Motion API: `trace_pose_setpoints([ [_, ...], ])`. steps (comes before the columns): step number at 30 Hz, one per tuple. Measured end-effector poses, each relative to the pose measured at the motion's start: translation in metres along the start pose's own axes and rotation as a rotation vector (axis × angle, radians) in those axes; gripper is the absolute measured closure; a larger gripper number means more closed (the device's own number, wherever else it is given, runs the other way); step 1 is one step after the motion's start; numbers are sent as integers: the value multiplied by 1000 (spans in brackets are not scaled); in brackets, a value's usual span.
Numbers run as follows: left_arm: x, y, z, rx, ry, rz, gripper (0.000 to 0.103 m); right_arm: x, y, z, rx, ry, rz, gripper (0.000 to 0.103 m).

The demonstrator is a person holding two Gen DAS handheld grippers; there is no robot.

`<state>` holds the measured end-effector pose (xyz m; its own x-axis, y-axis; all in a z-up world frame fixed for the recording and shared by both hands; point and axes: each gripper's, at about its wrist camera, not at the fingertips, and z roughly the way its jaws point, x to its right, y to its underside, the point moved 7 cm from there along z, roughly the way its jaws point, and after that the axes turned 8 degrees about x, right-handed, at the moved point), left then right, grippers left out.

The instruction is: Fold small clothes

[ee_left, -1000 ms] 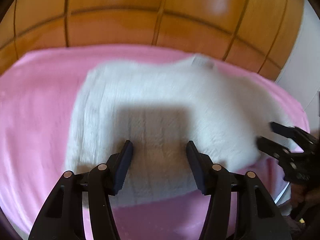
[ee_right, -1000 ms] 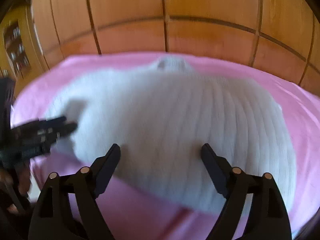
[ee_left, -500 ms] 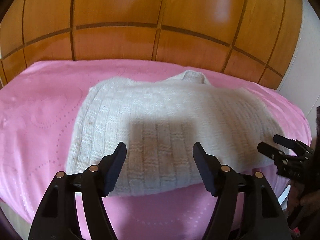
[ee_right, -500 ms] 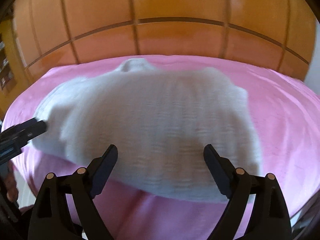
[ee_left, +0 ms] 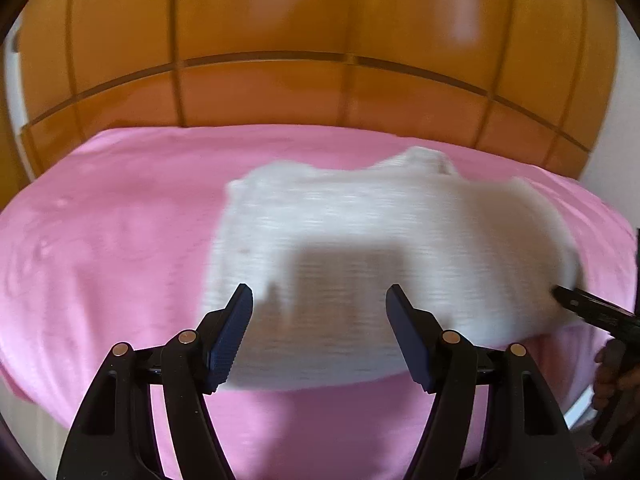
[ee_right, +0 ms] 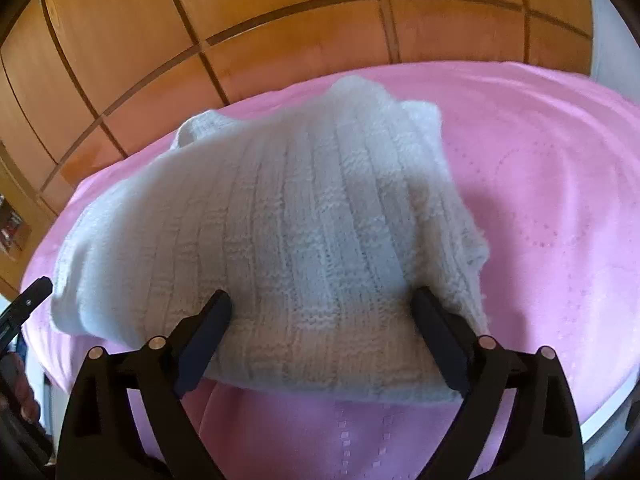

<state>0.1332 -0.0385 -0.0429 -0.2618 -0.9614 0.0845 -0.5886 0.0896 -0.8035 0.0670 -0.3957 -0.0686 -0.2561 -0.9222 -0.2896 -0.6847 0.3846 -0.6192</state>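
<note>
White ribbed knit sweater lies flat on the pink blanket, near the front edge, collar toward the wooden headboard. Since a second ago my left gripper has let its jaws out from roughly half-way to a moderate gap and lifted off the knit; they now stand apart with nothing between them, the hem showing below. My right gripper has slid across toward the sweater's right side and rolled; its jaws are opening, nearly as wide as they go, pads clear of the fabric, nothing held. Its tip shows at the far right of the left view, beside the sweater's edge. Judgement: both hands have released, so one fold or smoothing pass looks finished, and I am repositioning for the next grasp, probably at the right side. Left view is motion-blurred; details there are uncertain.
</note>
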Motion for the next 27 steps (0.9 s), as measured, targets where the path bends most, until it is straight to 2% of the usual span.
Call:
trace_pose_setpoints([
  [4, -54, -1, 3, -23, -44, -141, 35, 1, -1, 0, -25, -69, 42, 2],
  [7, -92, 5, 11, -67, 3, -300, 37, -3, 1, 1, -21, -64, 12, 2],
  [8, -97, 8, 14, -81, 23, -329, 43, -3, 2, 1, -17, -66, 15, 2],
  [10, -101, 14, 21, -114, 72, -363, 50, 0, 1, -2, 3, -81, 54, 2],
  [11, -101, 17, 24, -127, 101, -378, 59, 0, 1, -2, 9, -87, 63, 2],
  [12, -98, 22, 28, -143, 125, -387, 79, 0, 1, -2, 12, -88, 61, 2],
  [13, -94, 29, 34, -172, 149, -376, 89, 0, 2, -2, 13, -86, 50, 2],
  [14, -91, 35, 38, -186, 139, -351, 94, -1, 2, -1, 12, -85, 38, 2],
  [16, -85, 42, 37, -175, 98, -286, 95, -2, 2, 0, 15, -82, 20, 2],
  [21, -89, 33, 26, -153, 52, -287, 95, -4, 4, 0, 24, -76, 0, 2],
  [24, -83, 14, 16, -92, 56, -267, 94, -7, 1, 1, 18, -55, -22, 2],
  [25, -79, 8, 14, -73, 58, -257, 91, -9, -1, -1, 14, -52, -22, 2],
  [27, -70, -5, 15, -38, 76, -240, 68, -15, -11, -11, 25, -83, 2, 2],
])
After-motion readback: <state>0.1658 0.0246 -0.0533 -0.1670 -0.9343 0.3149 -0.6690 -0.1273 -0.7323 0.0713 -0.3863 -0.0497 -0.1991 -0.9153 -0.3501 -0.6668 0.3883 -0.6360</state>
